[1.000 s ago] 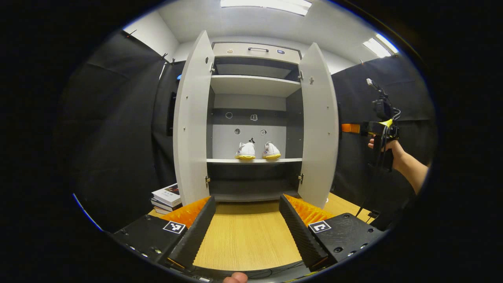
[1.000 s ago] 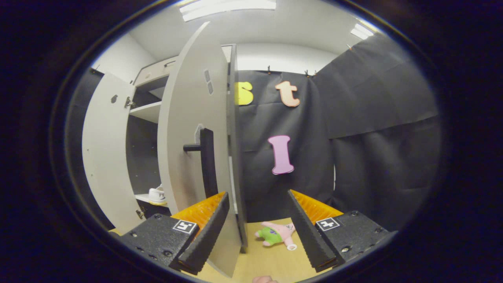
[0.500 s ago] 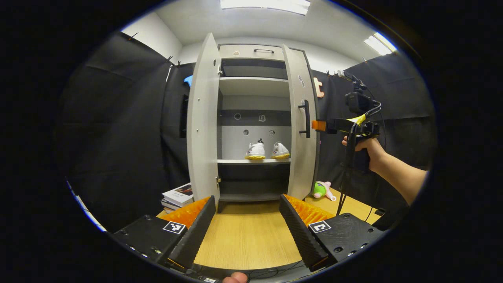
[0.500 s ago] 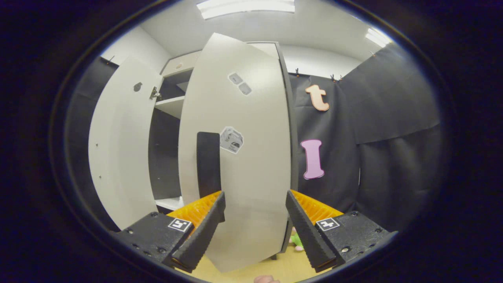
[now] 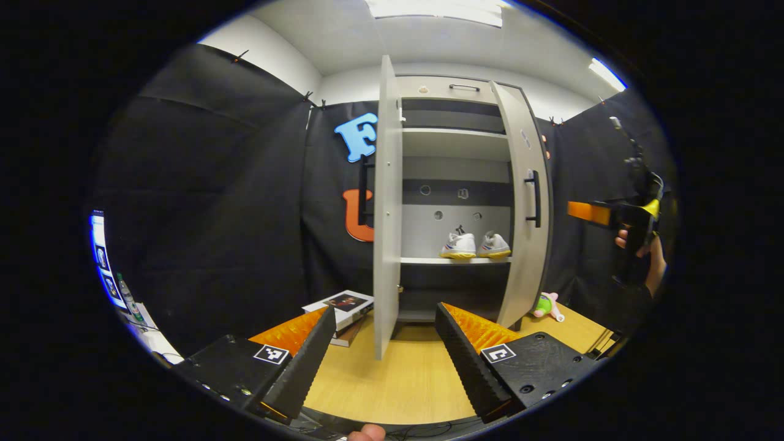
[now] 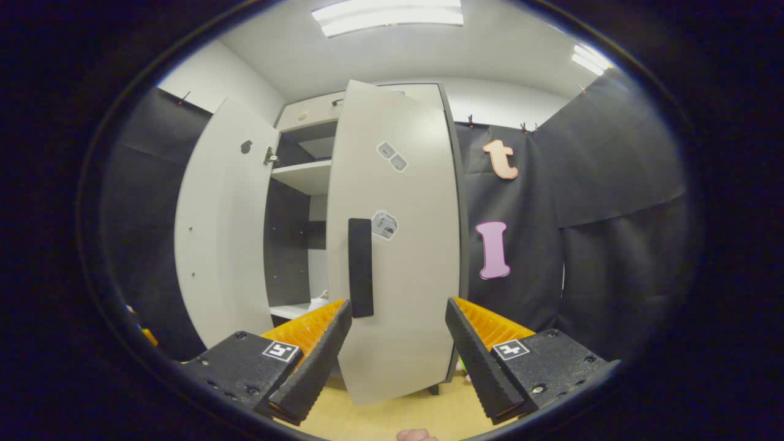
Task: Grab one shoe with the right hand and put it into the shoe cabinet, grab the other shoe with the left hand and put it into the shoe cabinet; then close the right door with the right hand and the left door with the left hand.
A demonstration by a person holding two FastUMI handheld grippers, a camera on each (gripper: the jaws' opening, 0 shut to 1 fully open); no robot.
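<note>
On cabinet (image 5: pixel 453 92) shelf (image 5: pixel 453 261): two shoes (image 5: pixel 474 245), side by side.

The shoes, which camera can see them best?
The left gripper view shows them best: both shoes stand side by side on a shelf inside the cabinet, seen between the two doors. In the right gripper view, the right door covers most of the inside, so just a small white bit of one shoe peeks out.

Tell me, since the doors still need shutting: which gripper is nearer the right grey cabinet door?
Right. The right gripper faces the right grey cabinet door close up, beside its black handle; the left gripper sits farther back, facing the left door's edge.
</note>
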